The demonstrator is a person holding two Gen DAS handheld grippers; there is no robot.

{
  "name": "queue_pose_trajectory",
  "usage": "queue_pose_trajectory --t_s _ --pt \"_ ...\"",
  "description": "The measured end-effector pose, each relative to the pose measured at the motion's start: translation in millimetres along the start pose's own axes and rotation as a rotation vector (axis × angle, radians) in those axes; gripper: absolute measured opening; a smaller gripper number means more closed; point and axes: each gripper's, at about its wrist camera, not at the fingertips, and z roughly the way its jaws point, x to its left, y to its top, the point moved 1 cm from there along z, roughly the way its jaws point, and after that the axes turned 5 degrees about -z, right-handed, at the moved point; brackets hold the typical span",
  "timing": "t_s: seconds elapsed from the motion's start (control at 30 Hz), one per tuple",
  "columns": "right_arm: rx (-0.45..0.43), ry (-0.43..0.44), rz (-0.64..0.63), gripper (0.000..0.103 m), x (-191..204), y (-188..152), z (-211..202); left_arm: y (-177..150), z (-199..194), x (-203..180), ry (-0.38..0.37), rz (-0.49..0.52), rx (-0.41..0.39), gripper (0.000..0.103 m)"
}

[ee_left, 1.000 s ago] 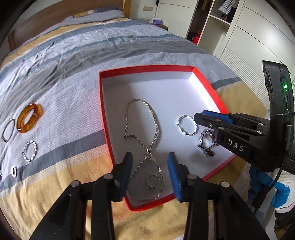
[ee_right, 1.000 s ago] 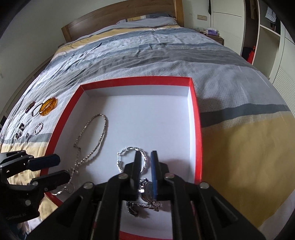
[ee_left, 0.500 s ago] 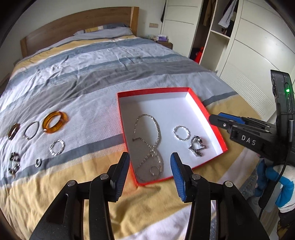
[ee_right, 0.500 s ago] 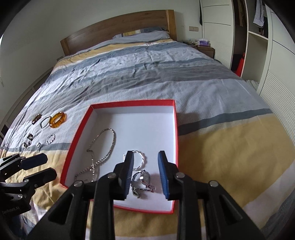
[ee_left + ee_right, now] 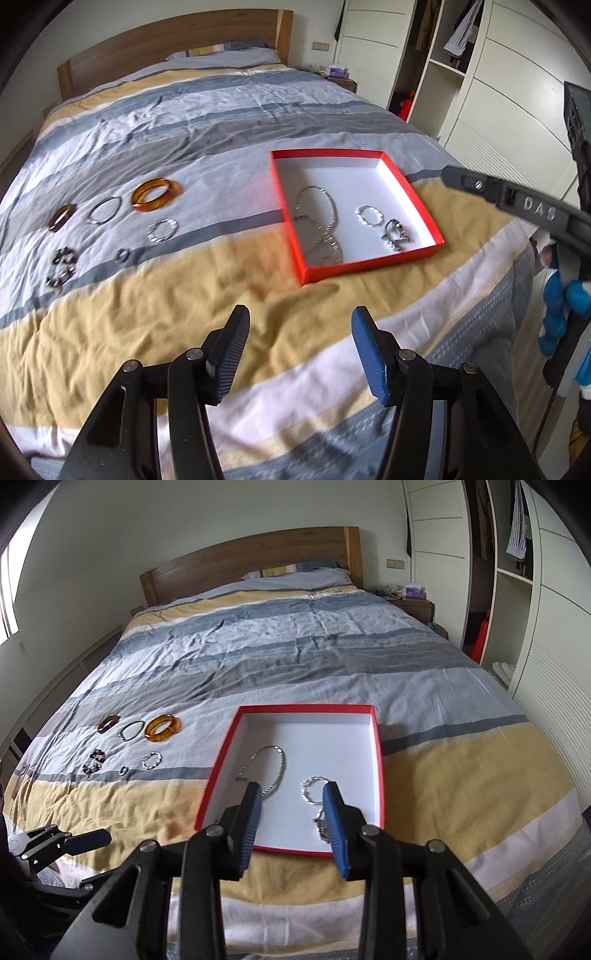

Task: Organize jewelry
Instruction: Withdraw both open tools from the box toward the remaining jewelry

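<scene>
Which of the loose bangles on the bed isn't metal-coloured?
The amber bangle, rightmost in the back row: thick, translucent orange. The thin silver bangle beside it is wire-like.

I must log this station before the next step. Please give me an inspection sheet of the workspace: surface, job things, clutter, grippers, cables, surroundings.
Surface: bed with striped, wrinkled duvet.
Job's things, boxed: red box, open, holds a silver necklace, a twisted silver bracelet and a watch.
Job's things, loose: on the duvet, beside the box, amber bangle, thin silver bangle, brown bangle, twisted silver ring bracelet, small ring, dark bead bracelet.
Clutter: nothing seen.
Grippers: left gripper open, empty, above the duvet; right gripper open, empty, above the box's near edge.
Cables: nothing seen.
Surroundings: wooden headboard, white wardrobe, nightstand.
</scene>
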Motion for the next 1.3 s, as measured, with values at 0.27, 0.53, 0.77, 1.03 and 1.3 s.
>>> queue_pose_trajectory --t_s 0.27,0.53,0.77,1.03,1.3 --pt "-0.046 0.024 -0.053 0.033 50 5 -35 -36 -47 60 0.059 -0.092 -0.049 0.057" --pt "-0.069 0.05 -0.107 0.033 95 1 -57 -76 -88 126 0.177 -0.21 -0.114 0.057" --pt "-0.057 0.073 -0.145 0.033 123 -6 -60 -106 -108 164 0.231 -0.3 -0.145 0.057" --pt "-0.038 0.11 -0.185 0.039 152 -11 -46 -122 -115 196 0.281 -0.364 -0.157 0.062" --pt "0.018 0.161 -0.204 0.039 172 -19 -11 -127 -96 222 0.308 -0.402 -0.126 0.062"
